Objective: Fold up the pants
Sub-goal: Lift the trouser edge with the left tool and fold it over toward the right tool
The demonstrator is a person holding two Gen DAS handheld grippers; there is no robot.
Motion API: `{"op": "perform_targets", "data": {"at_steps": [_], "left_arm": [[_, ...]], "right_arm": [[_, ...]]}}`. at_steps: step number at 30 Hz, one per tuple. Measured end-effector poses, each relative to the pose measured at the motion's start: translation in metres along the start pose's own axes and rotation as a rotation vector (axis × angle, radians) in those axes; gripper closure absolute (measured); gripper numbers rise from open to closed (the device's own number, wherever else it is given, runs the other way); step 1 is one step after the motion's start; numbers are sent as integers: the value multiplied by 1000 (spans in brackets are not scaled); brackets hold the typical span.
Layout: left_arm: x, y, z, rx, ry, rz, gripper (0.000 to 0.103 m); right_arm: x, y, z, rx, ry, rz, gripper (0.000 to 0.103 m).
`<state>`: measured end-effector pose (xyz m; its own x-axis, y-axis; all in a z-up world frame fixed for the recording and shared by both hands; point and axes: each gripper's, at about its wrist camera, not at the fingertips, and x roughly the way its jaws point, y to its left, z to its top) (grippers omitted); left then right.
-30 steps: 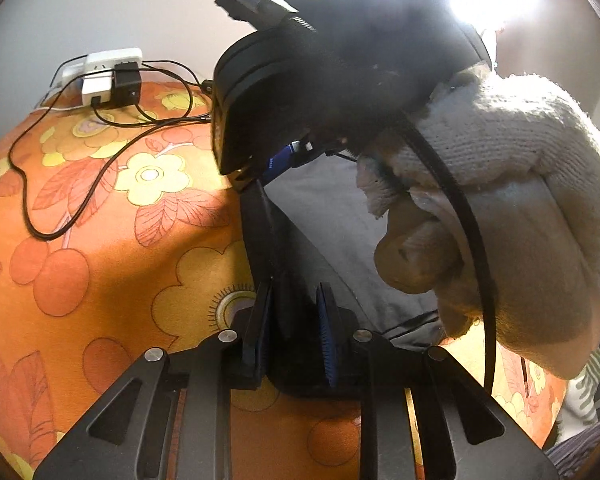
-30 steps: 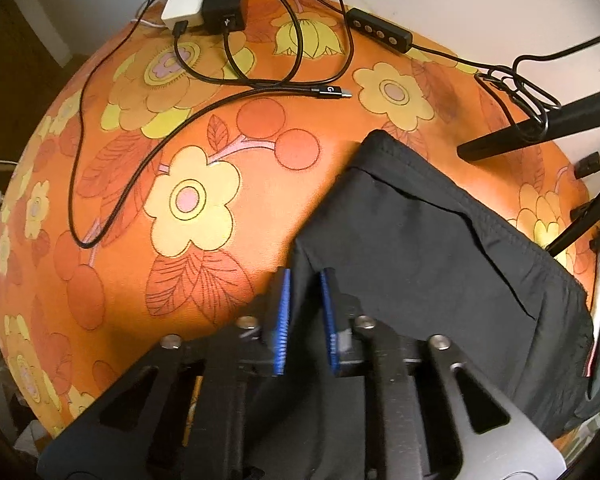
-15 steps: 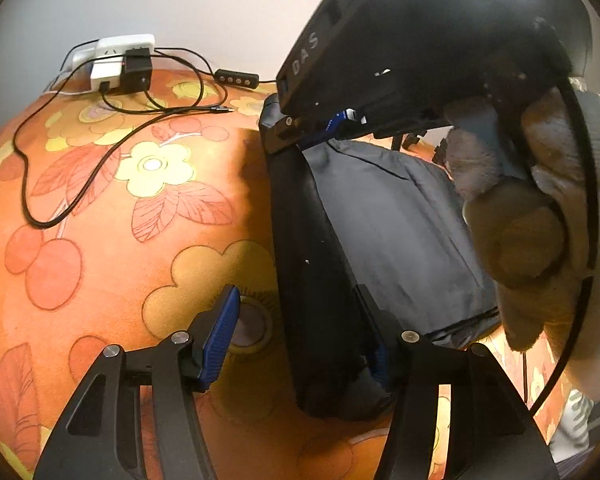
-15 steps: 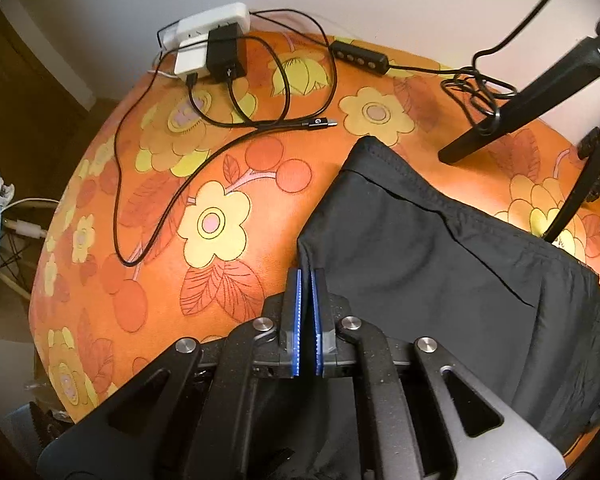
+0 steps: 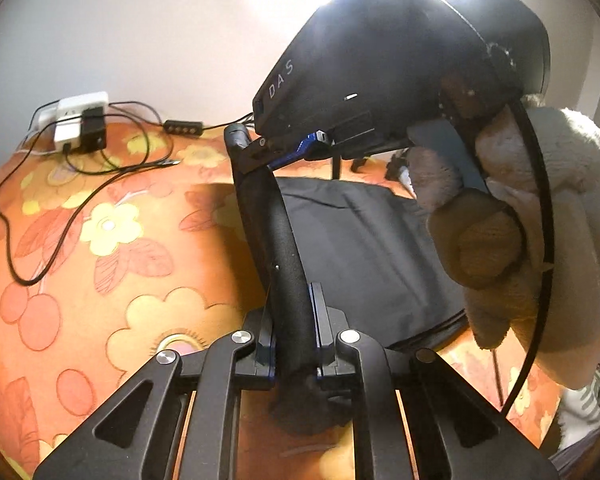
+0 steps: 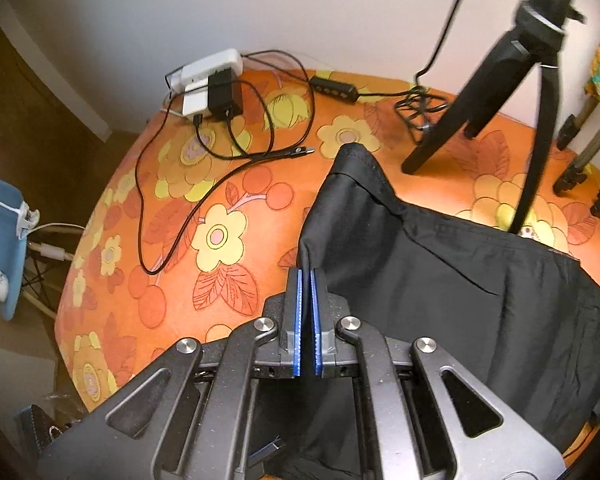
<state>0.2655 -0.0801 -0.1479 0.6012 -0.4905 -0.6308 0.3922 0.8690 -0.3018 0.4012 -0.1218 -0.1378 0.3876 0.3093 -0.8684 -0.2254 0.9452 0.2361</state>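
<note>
Change: left gripper [image 5: 291, 322], wide open before, now clamps black fabric pants [image 5: 364, 248] edge.
Right gripper [image 6: 307, 306]: closed on pants [image 6: 440, 264], lifted at frame centre.

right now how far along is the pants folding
Done: both grippers have a grip. The left gripper is shut on a bunched edge of the black pants, and the right gripper pinches the same edge further along. In hand: that edge is raised off the orange floral tablecloth. Left: carrying it across, laying it down and smoothing, since most of the fabric lies spread out.
</note>
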Motion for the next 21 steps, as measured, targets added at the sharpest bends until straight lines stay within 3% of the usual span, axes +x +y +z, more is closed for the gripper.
{"op": "perform_targets", "data": {"at_steps": [12,21], "left_arm": [[7,-50,14,70,0,-61,93],[30,-103,21,141,28,-116,93]], "right_arm": [[-46,-52,-13,65,-68,40,99],[-78,-114,-39,140,-115,35,99]]}}
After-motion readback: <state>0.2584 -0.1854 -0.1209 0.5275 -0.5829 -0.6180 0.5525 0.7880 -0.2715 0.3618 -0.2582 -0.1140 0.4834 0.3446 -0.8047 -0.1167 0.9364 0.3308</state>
